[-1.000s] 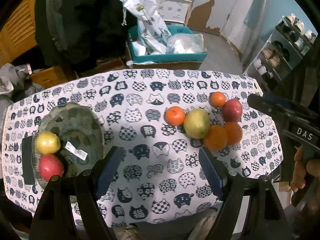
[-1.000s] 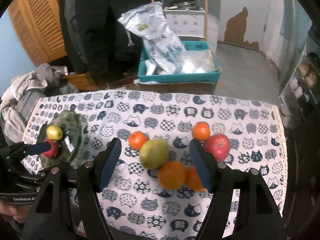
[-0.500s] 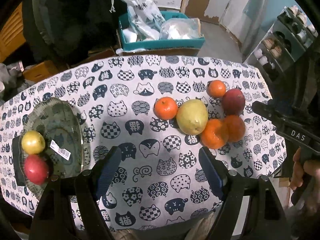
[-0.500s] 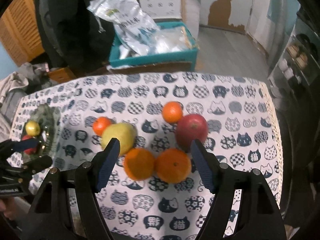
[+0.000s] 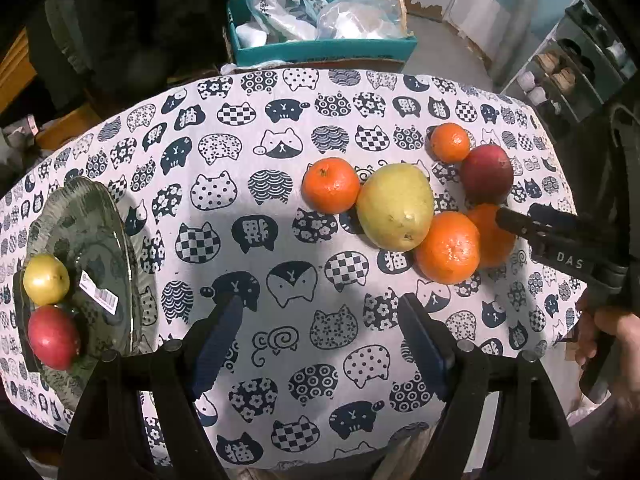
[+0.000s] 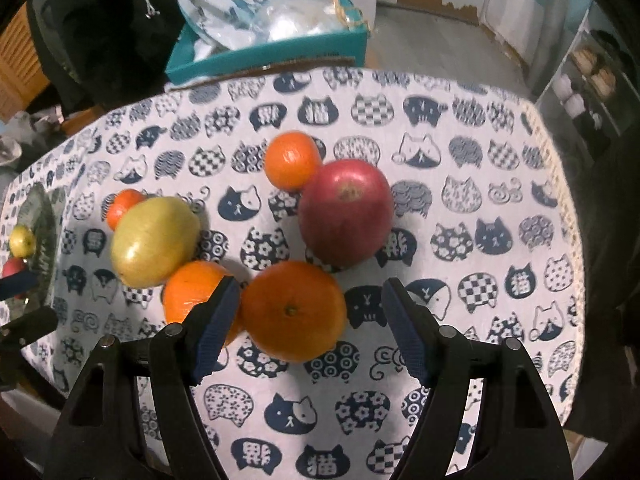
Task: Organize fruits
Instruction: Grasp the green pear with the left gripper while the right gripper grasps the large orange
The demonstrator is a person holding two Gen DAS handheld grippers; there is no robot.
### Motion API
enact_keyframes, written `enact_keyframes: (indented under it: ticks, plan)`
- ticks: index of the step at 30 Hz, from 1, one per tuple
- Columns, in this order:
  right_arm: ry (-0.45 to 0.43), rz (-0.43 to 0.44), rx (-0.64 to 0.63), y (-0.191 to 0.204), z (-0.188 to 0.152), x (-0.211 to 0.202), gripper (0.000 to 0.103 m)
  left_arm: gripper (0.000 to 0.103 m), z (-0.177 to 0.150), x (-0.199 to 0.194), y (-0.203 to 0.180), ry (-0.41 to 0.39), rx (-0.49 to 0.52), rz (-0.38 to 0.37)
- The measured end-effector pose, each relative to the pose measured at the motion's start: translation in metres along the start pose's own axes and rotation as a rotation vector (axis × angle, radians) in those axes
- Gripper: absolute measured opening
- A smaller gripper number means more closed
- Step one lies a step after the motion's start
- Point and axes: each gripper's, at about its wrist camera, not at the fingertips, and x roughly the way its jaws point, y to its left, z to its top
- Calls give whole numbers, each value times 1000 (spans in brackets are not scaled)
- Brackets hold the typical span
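Observation:
On the cat-print tablecloth (image 5: 280, 128) lie a yellow-green pear (image 5: 396, 206) (image 6: 154, 240), a red apple (image 5: 486, 172) (image 6: 346, 212), two large oranges (image 5: 448, 246) (image 6: 294, 310) and two small oranges (image 5: 330, 184) (image 6: 292, 160). A green glass plate (image 5: 92, 240) at the left holds a yellow apple (image 5: 46, 278) and a red apple (image 5: 52, 336). My right gripper (image 6: 308, 324) is open, low over the nearest large orange, its left finger between the two large oranges. My left gripper (image 5: 320, 340) is open and empty above the cloth.
A teal box (image 5: 320, 46) with plastic bags stands on the floor behind the table. Shelves (image 5: 580, 68) with small items are at the far right. The table's right edge (image 6: 576, 240) is close to the fruit. A barcode sticker (image 5: 100, 296) lies on the plate.
My right gripper has moved forward and down toward the large orange, which now sits between its fingers. My left gripper has drifted right and closer to the table; the plate slid left in its view.

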Motion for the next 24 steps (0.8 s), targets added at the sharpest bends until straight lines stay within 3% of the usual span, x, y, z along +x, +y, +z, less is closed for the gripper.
enact_keyframes:
  ticks: [14, 24]
  plan:
    - [63, 62, 32, 4, -4, 27, 74, 81, 13, 19, -3, 31, -27, -10]
    - [106, 84, 50, -2, -2, 33, 75, 81, 29, 34, -5, 52, -121, -98]
